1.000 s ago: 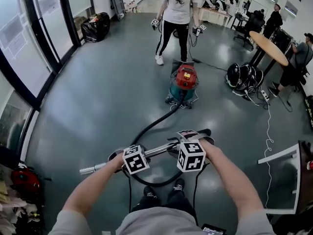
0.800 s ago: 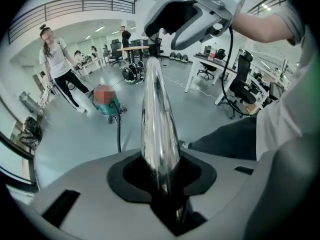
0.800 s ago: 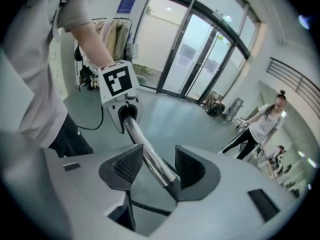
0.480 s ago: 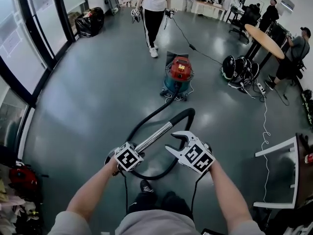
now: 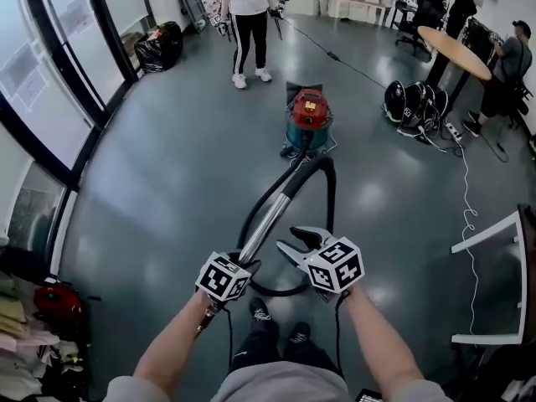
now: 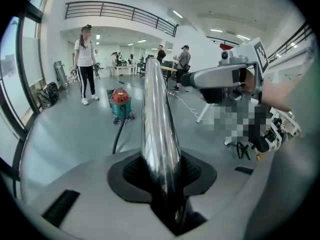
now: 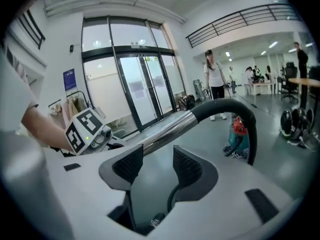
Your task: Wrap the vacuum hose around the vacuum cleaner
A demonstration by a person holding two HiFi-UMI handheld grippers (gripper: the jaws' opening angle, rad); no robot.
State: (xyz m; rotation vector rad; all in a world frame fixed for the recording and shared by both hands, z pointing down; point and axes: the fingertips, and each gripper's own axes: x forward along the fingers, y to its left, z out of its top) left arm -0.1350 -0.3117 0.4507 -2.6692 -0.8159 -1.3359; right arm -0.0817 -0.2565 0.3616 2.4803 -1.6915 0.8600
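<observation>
The red-topped, teal vacuum cleaner (image 5: 308, 122) stands on the grey floor a few steps ahead. Its black hose (image 5: 328, 193) arcs up to a chrome wand (image 5: 266, 224), with a slack loop on the floor by my feet. My left gripper (image 5: 248, 266) is shut on the wand's near end, and the chrome tube (image 6: 156, 114) runs out between the pads (image 6: 134, 170) toward the vacuum (image 6: 120, 101). My right gripper (image 5: 293, 239) hangs just right of the wand, open. The gap at the right gripper (image 7: 157, 166) is bare, and the wand (image 7: 170, 129) passes beyond it.
A person holding grippers (image 5: 247, 19) stands beyond the vacuum. Black bags (image 5: 163, 44) lie by the glass wall (image 5: 42, 99) on the left. At right are a round wooden table (image 5: 456, 53), black gear (image 5: 414, 103), a white floor cable (image 5: 465, 216) and a white frame (image 5: 494, 283).
The wand swung from lying across in front of me to pointing at the vacuum, and the hose bend lifted. My right gripper rolled and came alongside it. The distant person walked left.
</observation>
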